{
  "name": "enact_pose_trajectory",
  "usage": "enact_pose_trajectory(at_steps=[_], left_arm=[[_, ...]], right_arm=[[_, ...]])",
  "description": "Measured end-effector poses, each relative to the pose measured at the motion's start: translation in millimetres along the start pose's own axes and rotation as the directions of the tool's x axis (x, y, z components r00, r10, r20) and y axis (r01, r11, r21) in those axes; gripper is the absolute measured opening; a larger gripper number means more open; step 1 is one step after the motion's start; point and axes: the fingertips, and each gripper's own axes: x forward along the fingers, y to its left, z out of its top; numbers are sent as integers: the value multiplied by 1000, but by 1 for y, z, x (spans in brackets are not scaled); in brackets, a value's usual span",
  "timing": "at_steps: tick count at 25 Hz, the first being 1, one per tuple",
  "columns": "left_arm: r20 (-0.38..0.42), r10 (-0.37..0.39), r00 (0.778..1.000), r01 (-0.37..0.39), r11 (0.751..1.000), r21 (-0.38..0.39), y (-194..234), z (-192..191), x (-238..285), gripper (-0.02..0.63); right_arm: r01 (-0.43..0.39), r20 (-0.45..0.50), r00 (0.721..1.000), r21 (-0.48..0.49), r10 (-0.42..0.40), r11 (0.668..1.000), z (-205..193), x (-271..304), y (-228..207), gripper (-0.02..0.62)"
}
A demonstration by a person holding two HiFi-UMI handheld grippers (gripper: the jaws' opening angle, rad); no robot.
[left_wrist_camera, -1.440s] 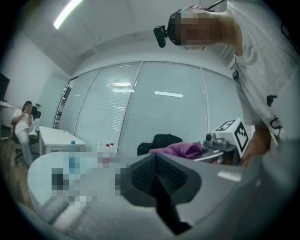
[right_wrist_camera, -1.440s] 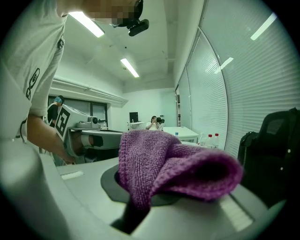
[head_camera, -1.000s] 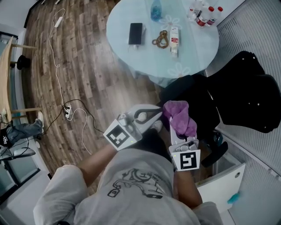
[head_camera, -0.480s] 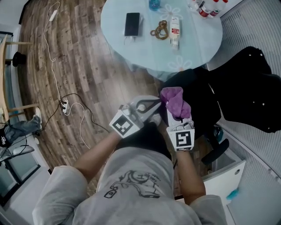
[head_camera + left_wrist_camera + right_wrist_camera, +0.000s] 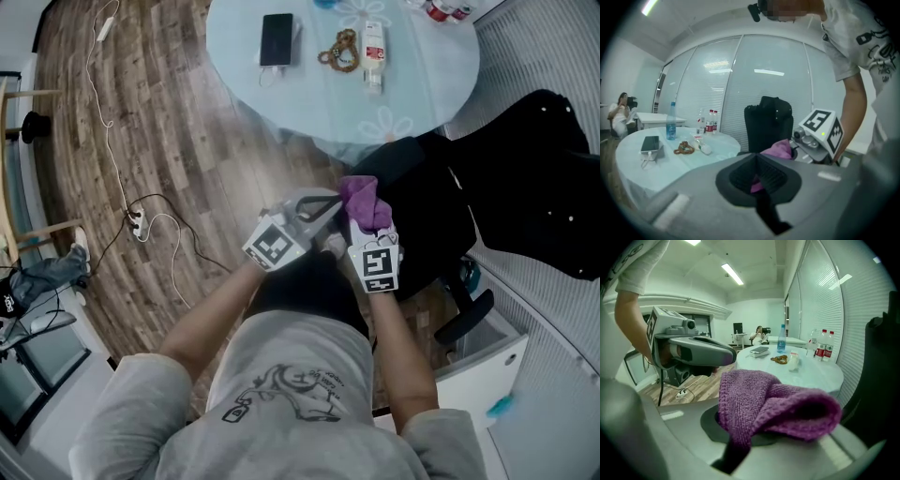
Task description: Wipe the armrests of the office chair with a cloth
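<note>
R gripper (image 5: 370, 234) is clamped on the purple cloth (image 5: 366, 199), which sits bunched over its jaws in a loose fold and is held up in front of me, above the seat of the office chair (image 5: 427, 220), not on any armrest yet. L gripper (image 5: 323, 208) has its jaws drawn together w/ a sliver of purple between the pads in its own view, so I read it as nipping an edge of the same cloth, tip right against the bundle. The cloth is knit terry: light, soft, floppy, not slippery, nothing fragile, but it'll sag and fold under itself if held by one corner only. I reckon the best hold is a thick wad mid-cloth, leaving a flat flap past the jaw tips to do the wiping. The dark bar low R of the chair (image 5: 466, 319) is prob. an armrest; can't be sure. The round table (image 5: 412, 84) is close by beyond the chair.
</note>
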Motion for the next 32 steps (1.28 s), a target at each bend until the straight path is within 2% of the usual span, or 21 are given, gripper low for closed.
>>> enact_pose_trajectory(at_steps=[4,11,14,19,32], left_arm=[[-13,-16,1000,16,1000,-20,0,-8,4,2],[-21,-29,999,28,999,-46,-1,-13,4,2],[-28,-36,999,35,998,-50,-3,-14,5,2],[-42,-44,998,42,998,-51,-6,-13,6,2],[-59,-42,997,39,997,-62,-2,-18,5,2]], right_arm=[[-19,-37,999,1,19,1000,-24,15,5,31],[-47,-4,999,-63,47,997,-26,17,6,31],[-30,-13,999,-73,29,997,-27,16,-1,31],[16,-22,1000,-37,-17,999,-29,17,-34,31],[102,-47,993,-51,-104,994,-29,30,-150,30]])
